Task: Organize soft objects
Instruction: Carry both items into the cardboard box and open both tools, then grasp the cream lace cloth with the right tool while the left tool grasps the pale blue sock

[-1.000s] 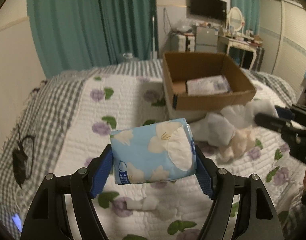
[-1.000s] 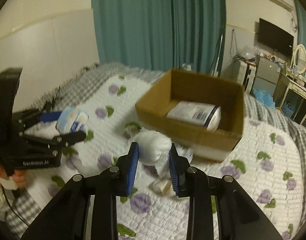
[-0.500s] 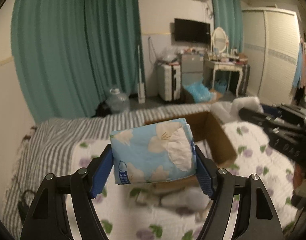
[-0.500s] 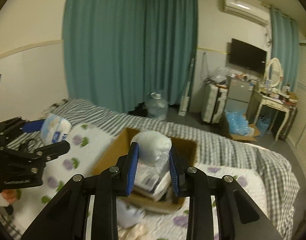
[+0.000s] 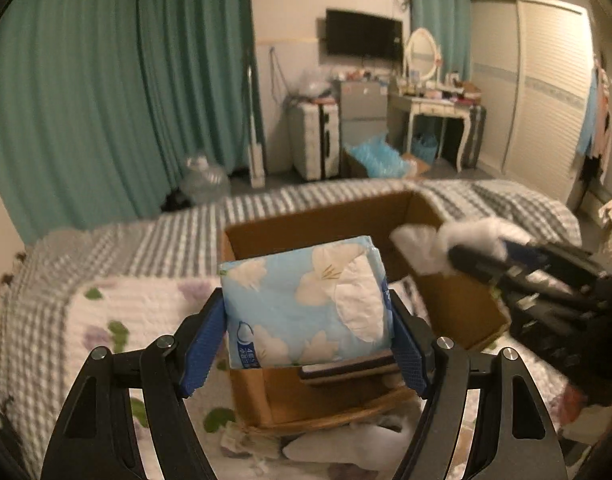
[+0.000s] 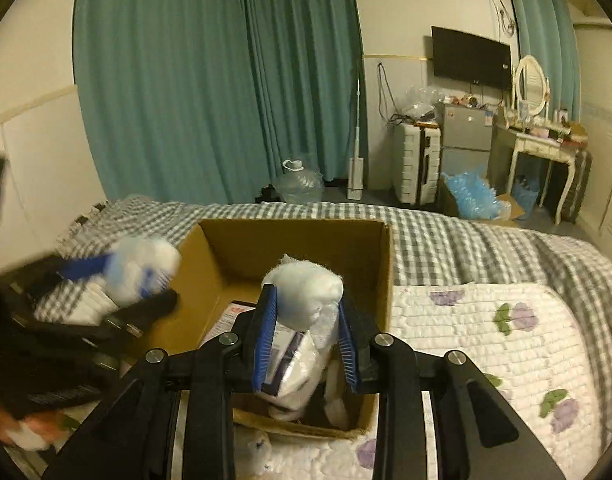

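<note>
Quilted white bedding (image 6: 486, 328) with purple flowers covers the bed, a grey checked blanket (image 6: 446, 236) lying across its far side, and teal curtains (image 6: 225, 80) hang behind. A brown cardboard box (image 6: 289, 240) sits open on the quilt, a white packet (image 6: 293, 364) already inside. The left gripper (image 5: 308, 334) hovers over the box's near-left corner, jaws pinching a blue flowered tissue pack (image 5: 301, 304). The right gripper (image 6: 303, 344) hangs above the box's front rim, jaws clamped on a fluffy white soft toy (image 6: 303, 292). The two grippers are near each other over the box. More soft white things (image 5: 346, 446) lie on the quilt just in front of it.
</note>
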